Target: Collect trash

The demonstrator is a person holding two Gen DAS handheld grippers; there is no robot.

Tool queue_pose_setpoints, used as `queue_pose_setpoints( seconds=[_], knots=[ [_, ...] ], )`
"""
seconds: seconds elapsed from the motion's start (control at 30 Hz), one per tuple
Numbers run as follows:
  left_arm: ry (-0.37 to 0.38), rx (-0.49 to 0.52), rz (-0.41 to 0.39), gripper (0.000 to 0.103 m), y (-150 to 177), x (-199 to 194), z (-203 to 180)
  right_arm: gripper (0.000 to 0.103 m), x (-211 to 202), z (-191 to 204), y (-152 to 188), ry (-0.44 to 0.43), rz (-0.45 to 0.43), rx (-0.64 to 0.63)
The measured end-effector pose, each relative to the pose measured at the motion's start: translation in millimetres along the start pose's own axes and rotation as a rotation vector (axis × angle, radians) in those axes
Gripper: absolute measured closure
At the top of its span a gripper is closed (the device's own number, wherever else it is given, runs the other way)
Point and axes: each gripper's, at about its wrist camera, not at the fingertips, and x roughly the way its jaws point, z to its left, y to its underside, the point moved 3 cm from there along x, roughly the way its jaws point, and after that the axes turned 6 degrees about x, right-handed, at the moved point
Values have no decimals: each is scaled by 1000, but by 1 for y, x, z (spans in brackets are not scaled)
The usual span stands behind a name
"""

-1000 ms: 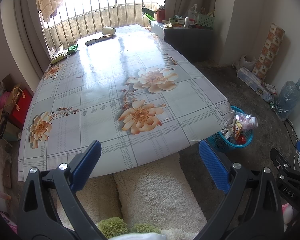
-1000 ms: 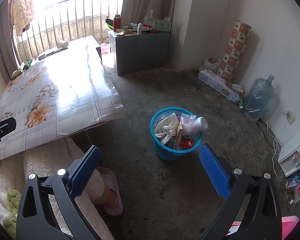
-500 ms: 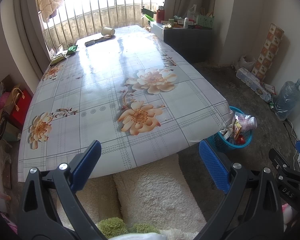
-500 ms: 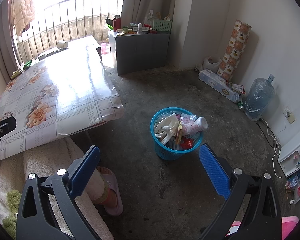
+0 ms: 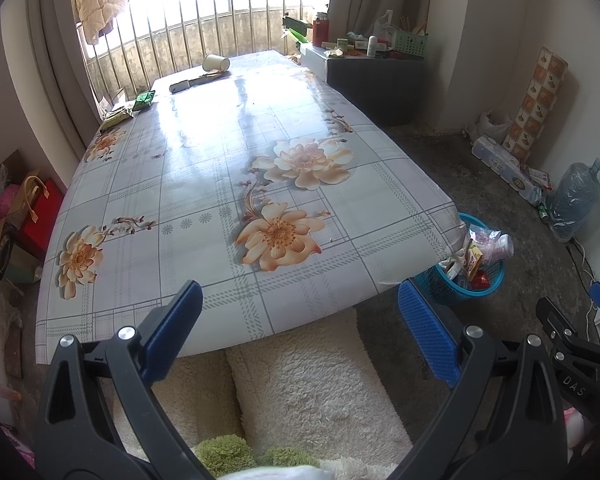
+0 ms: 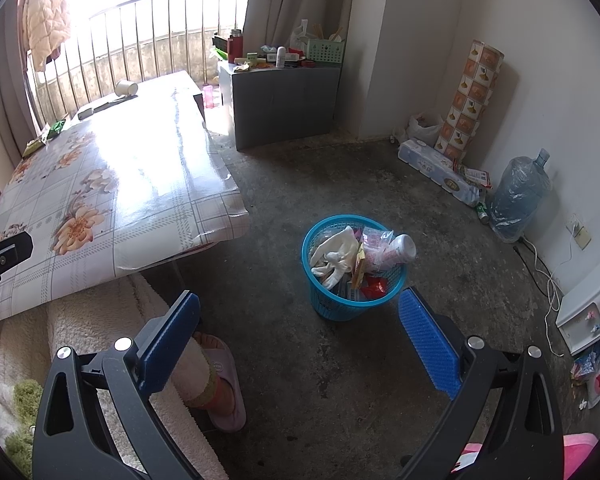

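Each tool, left tool (image 5: 300, 332) and right tool (image 6: 298, 332), has black plastic clamp arms with silver screws and ribbed blue pads (image 6: 430, 340). White lettering on the right one seems to read "DAS". The person wears a pink slipper (image 6: 224, 388) and a fleecy cream garment.

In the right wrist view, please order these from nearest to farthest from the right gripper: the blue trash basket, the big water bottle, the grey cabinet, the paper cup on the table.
From the right gripper:
1. Blue trash basket, on the floor just ahead.
2. Big water bottle, by the right wall.
3. Grey cabinet, at the far wall, centre.
4. Paper cup, lying at the table's far end, left.
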Motion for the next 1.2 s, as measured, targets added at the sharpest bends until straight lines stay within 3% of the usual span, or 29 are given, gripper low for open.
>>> queue_pose_setpoints(
  seconds=[1.2],
  knots=[
    [3,-14,8,9,1,3,-1,6,3,0,1,-4,4,-1]
  ],
)
